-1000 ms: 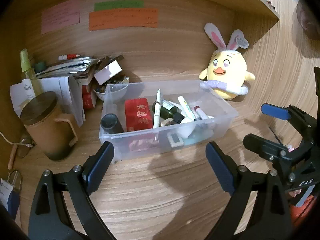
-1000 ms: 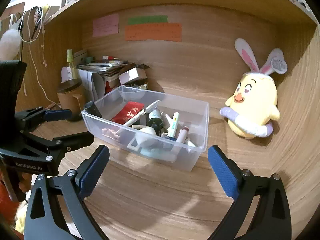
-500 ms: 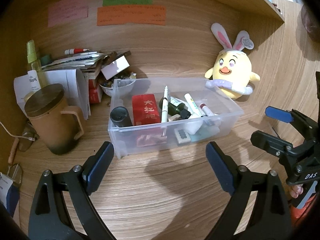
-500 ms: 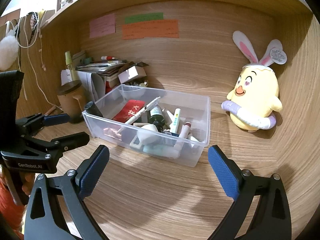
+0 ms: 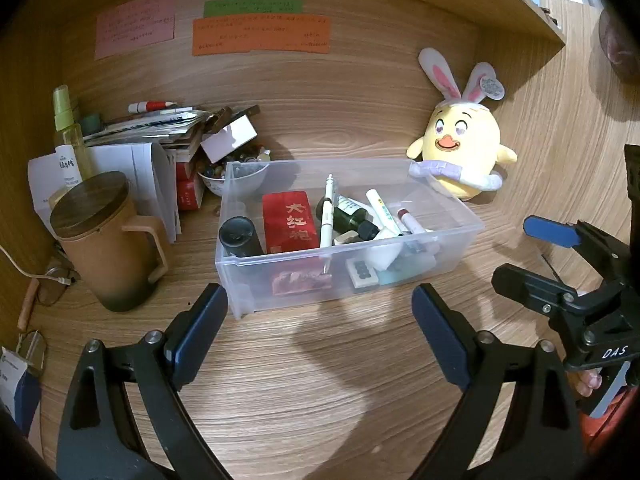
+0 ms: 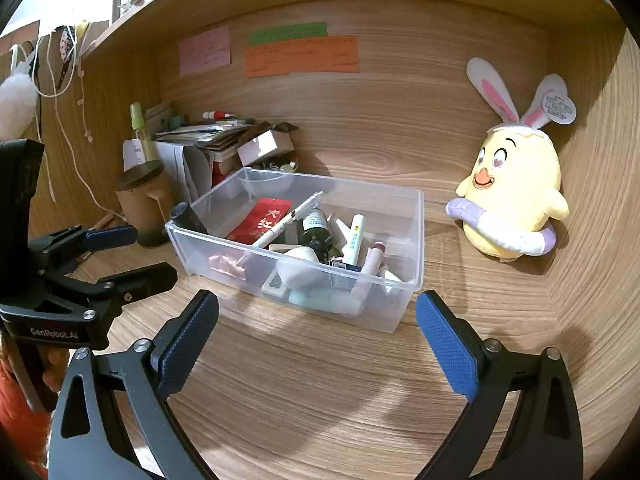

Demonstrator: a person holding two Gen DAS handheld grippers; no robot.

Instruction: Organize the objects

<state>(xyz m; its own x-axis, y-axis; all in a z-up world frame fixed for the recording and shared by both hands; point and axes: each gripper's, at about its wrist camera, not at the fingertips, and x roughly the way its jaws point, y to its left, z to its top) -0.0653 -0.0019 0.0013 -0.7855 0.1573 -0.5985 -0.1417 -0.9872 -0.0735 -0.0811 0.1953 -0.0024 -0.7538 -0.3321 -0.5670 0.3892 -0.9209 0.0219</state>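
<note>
A clear plastic bin [image 5: 448, 204] [image 6: 416, 248] sits on the wooden desk, holding a red packet [image 5: 290, 222] [image 6: 262, 220], a white pen [image 5: 327, 220] [image 6: 286, 222], a dark green bottle [image 5: 350, 216], a black cylinder [image 5: 238, 236], marker tubes and small items. My left gripper [image 5: 320, 320] hangs open just in front of the bin, with nothing between its fingers. My right gripper [image 6: 316, 324] is open too, near the bin's front right corner, empty. Each gripper shows in the other's view, the right gripper [image 5: 560, 264] at the right edge and the left gripper [image 6: 108, 256] at the left edge.
A yellow chick plush with bunny ears [image 5: 460, 156] [image 6: 512, 200] stands right of the bin. A brown lidded mug [image 5: 108, 248], a spray bottle [image 5: 66, 136], stacked papers [image 5: 156, 128] and a bowl of small things [image 5: 236, 172] crowd the left. Coloured notes [image 5: 260, 32] hang on the back wall.
Both grippers have drawn back a little from the bin and shifted slightly; the bin sits farther right in the left wrist view. Both stayed open and nothing was picked up.
</note>
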